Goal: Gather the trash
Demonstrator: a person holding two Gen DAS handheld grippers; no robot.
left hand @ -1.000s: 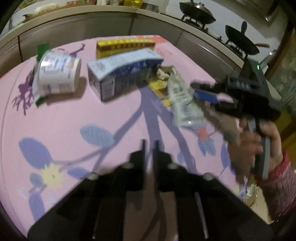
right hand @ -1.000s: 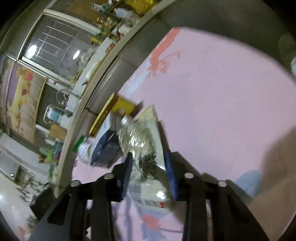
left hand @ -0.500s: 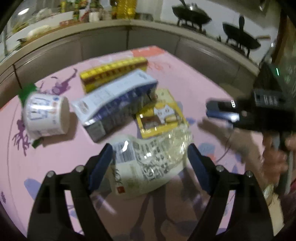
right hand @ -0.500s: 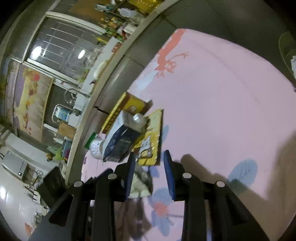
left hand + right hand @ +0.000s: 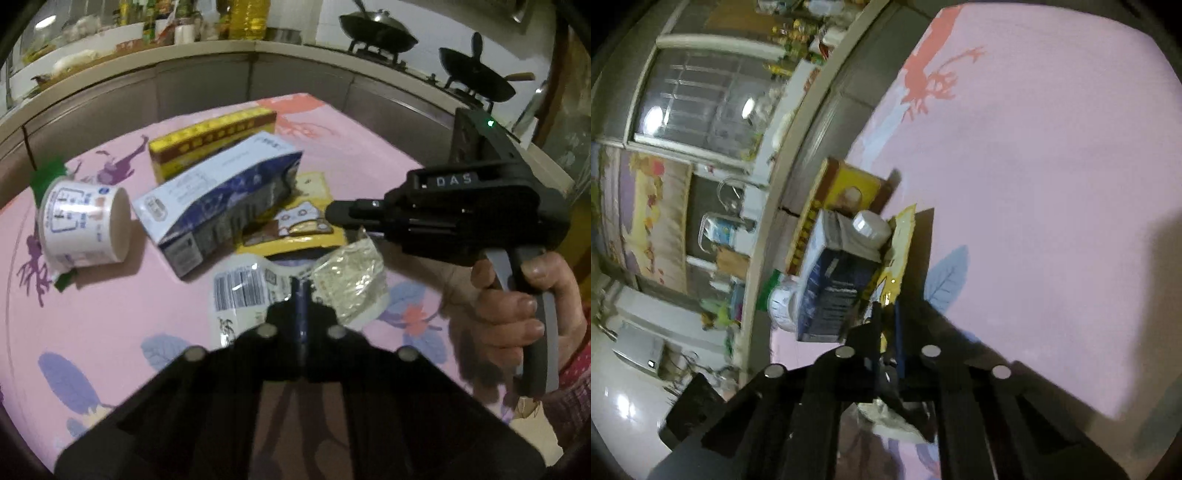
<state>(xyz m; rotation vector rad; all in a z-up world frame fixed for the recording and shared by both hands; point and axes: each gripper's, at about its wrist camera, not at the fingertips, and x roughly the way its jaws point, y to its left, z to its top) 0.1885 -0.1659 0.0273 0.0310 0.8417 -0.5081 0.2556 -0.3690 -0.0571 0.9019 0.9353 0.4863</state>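
Two grippers of mine are at the trash pile on the pink flowered table (image 5: 332,155). My left gripper (image 5: 301,295) has just snapped its jaws closed on the clear plastic wrapper (image 5: 295,284), pinching it at its near edge; the wrapper lies flat with its long axis running across the view, barcode end to the left, crinkled clear end to the right. My right gripper (image 5: 886,321) has also just closed; in its own view the pads meet on the near corner of the yellow snack packet (image 5: 897,254), which stretches away from me toward the milk carton (image 5: 221,199). That blue and white carton lies on its side, its long axis slanting from near left to far right, capped top pointing at the right gripper. Behind it a yellow and brown box (image 5: 214,136) lies parallel. Left of the carton a white cup (image 5: 83,225) lies tipped over, its base toward the carton.
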